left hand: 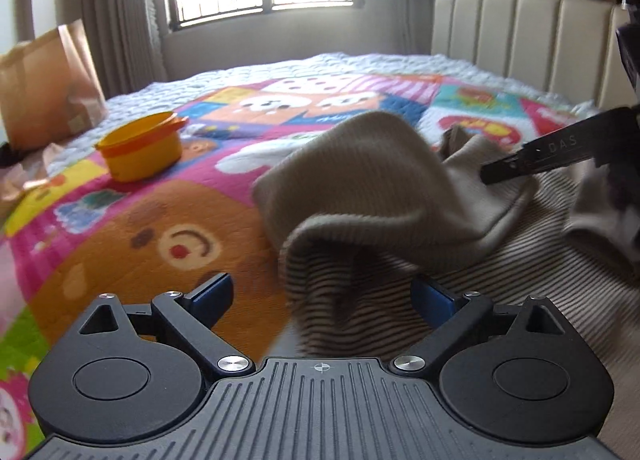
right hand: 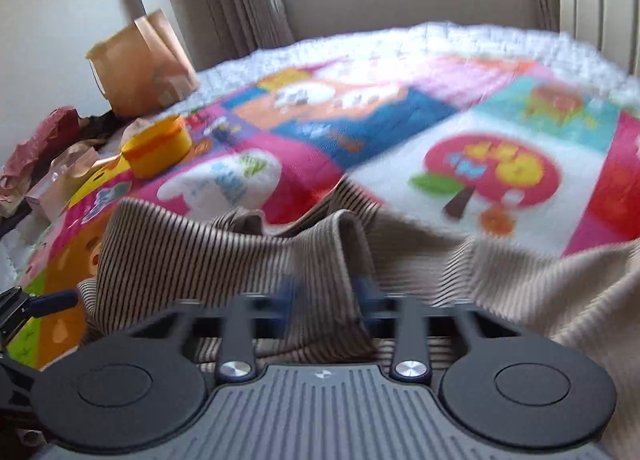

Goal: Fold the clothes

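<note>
Between the pads of my right claw [right hand: 326,300] a raised fold of the striped beige garment [right hand: 224,256] is pinched tight. My left claw [left hand: 322,296] stands wide apart, nothing in it, the garment's folded-over edge just ahead. The garment lies on the bed's colourful quilt [right hand: 500,132], its long axis running left to right across my view. Open quilt stretches beyond; a yellow bowl [left hand: 140,148] and a paper bag [left hand: 48,80] sit well apart near the bed's left edge.
</note>
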Action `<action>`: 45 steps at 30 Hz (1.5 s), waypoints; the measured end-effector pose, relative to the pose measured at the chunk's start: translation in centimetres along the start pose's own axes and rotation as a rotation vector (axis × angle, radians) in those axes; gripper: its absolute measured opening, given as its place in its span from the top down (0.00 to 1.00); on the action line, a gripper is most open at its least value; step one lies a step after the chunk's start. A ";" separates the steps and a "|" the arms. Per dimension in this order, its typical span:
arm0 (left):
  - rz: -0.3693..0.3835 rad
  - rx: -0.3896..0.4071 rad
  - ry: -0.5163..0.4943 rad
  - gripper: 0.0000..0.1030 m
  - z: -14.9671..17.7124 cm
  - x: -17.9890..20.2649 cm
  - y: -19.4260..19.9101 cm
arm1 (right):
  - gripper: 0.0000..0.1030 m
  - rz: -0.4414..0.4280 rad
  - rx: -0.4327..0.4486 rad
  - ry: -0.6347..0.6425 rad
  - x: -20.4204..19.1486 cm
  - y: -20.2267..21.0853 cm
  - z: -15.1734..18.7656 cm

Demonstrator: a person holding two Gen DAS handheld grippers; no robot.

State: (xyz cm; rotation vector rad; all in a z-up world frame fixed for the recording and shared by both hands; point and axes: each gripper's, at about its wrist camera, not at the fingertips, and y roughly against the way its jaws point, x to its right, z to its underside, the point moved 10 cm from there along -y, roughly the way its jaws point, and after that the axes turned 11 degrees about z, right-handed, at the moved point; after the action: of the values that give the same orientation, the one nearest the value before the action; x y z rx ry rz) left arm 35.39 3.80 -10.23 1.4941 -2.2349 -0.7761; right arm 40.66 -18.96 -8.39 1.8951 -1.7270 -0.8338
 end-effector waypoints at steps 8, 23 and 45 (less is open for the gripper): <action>-0.052 0.004 0.044 0.02 0.9 -3.7 0.7 | 0.96 -0.014 0.286 0.047 -1.0 8.8 -7.6; 0.300 0.150 0.092 0.00 -1.6 2.3 5.0 | 0.13 0.162 0.178 0.188 3.9 6.2 2.1; 0.370 0.194 0.375 0.00 2.0 4.4 3.0 | 1.00 0.281 0.399 0.418 -2.7 16.4 -9.0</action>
State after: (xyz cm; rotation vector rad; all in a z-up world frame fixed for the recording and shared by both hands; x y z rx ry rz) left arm 30.35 1.13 -10.03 1.1336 -2.2371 -0.1545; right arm 34.95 -18.94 9.60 1.8276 -1.9133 0.0206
